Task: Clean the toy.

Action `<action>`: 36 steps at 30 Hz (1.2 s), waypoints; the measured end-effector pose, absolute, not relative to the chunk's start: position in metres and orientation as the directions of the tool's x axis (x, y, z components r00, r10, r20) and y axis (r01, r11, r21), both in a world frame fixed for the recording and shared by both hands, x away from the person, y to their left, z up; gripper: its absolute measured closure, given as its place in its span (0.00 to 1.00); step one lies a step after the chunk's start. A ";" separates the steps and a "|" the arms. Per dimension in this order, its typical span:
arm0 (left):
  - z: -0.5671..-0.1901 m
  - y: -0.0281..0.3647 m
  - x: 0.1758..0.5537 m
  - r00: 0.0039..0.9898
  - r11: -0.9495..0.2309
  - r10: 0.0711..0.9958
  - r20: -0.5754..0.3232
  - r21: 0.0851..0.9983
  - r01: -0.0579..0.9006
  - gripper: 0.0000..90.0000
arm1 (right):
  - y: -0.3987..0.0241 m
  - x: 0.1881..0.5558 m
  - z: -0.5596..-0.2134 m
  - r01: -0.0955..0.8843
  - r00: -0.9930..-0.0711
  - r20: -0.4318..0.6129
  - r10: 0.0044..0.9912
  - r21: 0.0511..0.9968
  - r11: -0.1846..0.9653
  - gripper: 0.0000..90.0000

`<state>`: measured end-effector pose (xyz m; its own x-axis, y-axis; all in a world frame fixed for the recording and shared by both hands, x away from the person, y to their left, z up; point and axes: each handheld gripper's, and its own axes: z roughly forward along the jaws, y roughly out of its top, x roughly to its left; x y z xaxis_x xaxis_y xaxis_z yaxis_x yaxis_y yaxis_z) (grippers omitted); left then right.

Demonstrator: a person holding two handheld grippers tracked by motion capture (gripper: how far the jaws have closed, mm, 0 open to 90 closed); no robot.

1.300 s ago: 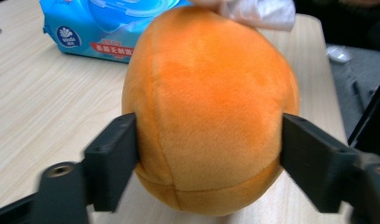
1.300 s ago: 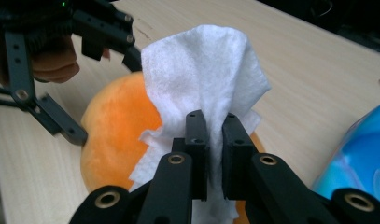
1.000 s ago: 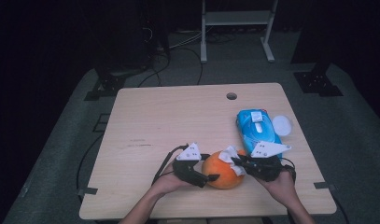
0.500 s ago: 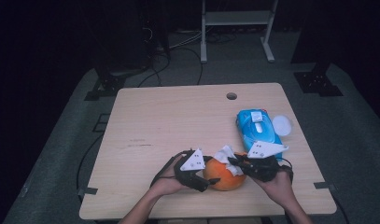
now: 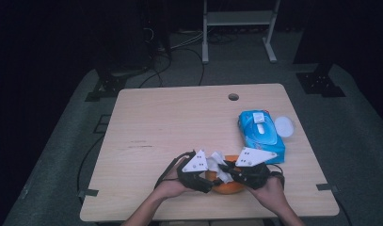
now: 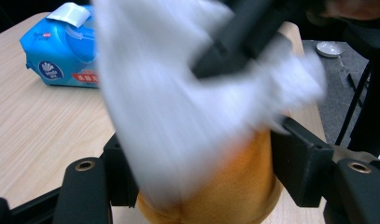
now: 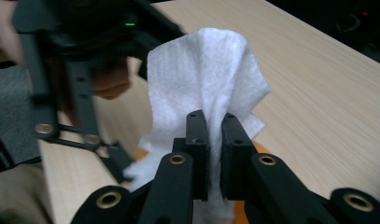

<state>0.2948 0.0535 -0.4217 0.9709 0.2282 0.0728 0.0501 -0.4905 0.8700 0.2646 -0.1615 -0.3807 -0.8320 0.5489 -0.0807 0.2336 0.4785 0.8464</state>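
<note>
A round orange object (image 5: 228, 189) rests near the table's front edge. My left gripper (image 5: 209, 184) is at its left side. In the left gripper view its jaws, which have just been closing, press on both flanks of the orange object (image 6: 225, 191): this gripper (image 6: 201, 163) is shut on it. My right gripper (image 5: 229, 172) comes in from the right, shut on a white wipe (image 5: 219, 165). The wipe (image 6: 178, 107) drapes blurred over the top of the orange object. In the right gripper view the wipe (image 7: 206, 70) stands up from between that gripper's (image 7: 214, 135) closed jaws.
A blue wipes pack (image 5: 259, 134) lies at the right of the wooden table (image 5: 179, 122), with a small white disc (image 5: 284, 126) beside it. A cable hole (image 5: 233, 97) is near the far edge. A white metal stand (image 5: 238, 19) is on the floor beyond.
The left jaws have closed in on the orange object. The right gripper has carried the wipe a little to the left, over the object's top.
</note>
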 end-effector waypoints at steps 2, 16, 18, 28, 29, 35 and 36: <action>-0.422 0.053 0.295 0.973 -0.492 0.224 0.065 0.869 0.055 0.36 | -0.175 0.272 -0.380 0.266 -0.812 -0.067 0.580 0.841 0.471 0.92; -0.422 0.048 0.287 0.977 -0.529 0.161 0.137 0.848 -0.031 0.39 | -0.162 0.266 -0.382 0.244 -0.828 -0.084 0.555 0.837 0.491 0.92; -0.424 0.050 0.289 0.979 -0.524 0.159 0.130 0.851 -0.028 0.39 | -0.171 0.272 -0.381 0.257 -0.810 -0.087 0.580 0.836 0.485 0.92; -0.425 0.047 0.289 0.979 -0.536 0.150 0.141 0.844 -0.040 0.37 | -0.176 0.271 -0.383 0.285 -0.820 -0.033 0.571 0.842 0.458 0.92; -0.426 0.047 0.289 0.979 -0.542 0.146 0.144 0.839 -0.042 0.37 | -0.170 0.269 -0.384 0.272 -0.830 -0.043 0.556 0.840 0.470 0.92; -0.430 0.060 0.300 0.979 -0.535 0.172 0.109 0.845 0.000 0.38 | -0.184 0.276 -0.382 0.288 -0.807 -0.062 0.587 0.827 0.483 0.92; -0.430 0.060 0.300 0.979 -0.535 0.172 0.109 0.845 0.000 0.38 | -0.184 0.276 -0.382 0.288 -0.807 -0.062 0.587 0.827 0.483 0.92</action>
